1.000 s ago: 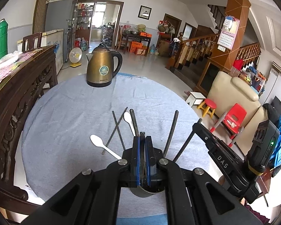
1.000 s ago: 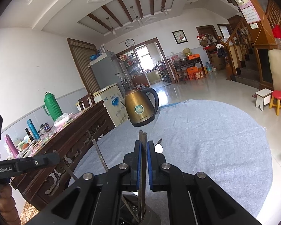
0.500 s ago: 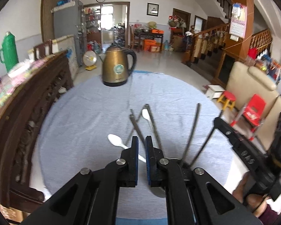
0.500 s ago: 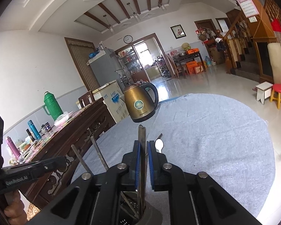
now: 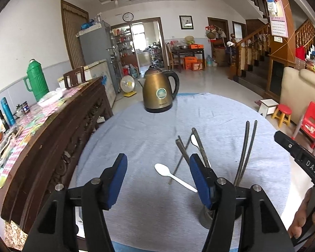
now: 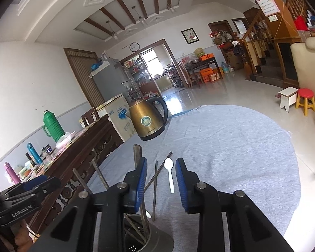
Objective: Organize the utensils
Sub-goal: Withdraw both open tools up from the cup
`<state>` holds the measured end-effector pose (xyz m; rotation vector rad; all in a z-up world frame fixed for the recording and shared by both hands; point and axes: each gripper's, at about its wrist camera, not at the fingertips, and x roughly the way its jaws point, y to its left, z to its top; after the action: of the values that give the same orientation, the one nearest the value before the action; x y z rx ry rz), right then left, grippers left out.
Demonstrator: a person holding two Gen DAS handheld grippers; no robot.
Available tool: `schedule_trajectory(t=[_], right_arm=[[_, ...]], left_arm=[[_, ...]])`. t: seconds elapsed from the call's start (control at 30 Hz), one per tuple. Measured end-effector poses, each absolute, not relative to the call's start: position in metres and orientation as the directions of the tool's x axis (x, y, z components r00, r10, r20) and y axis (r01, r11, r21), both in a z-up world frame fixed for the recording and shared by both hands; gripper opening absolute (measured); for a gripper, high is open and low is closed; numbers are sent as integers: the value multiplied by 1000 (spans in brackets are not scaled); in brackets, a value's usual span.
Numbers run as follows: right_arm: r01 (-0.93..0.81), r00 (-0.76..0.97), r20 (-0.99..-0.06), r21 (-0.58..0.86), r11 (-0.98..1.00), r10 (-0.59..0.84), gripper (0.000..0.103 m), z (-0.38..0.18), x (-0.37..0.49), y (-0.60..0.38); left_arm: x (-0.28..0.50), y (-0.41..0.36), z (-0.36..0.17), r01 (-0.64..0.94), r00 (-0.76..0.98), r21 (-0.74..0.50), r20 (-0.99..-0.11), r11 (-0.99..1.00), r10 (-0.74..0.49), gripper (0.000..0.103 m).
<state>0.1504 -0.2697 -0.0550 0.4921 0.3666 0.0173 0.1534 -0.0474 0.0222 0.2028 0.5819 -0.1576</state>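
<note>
Both grippers, left gripper (image 5: 157, 180) and right gripper (image 6: 160, 180), gape empty; white spoon (image 5: 174, 177) lies just ahead of my left, handle pointing right toward the holder (image 6: 145, 237).

utensil holder (image 6: 155, 239) cut off by bottom edge, base hidden behind left gripper (image 5: 158, 176); kettle (image 5: 159, 93) label too small to read

On the round table (image 5: 136, 130) the kettle (image 5: 158, 93) stands at the far edge, a plastic spoon (image 5: 172, 176) and crossed chopsticks (image 5: 183, 153) lie mid-table, the utensil holder (image 6: 149, 239) with upright chopsticks sits nearest, and a sideboard (image 5: 52, 126) runs along the left.
</note>
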Motion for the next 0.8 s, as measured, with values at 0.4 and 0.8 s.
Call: schedule_trajectory(t=[0.4,0.8], right_arm=[[68,933,-345,462,884,108,31,-55,149,-270],[93,925,-367,461,882,94,49,-63,153,-272]], left_arm=[[157,-45,22,174,835,169,-547,970,-55,63],[163,-27,17,111,841,192,-541,975,10,63]])
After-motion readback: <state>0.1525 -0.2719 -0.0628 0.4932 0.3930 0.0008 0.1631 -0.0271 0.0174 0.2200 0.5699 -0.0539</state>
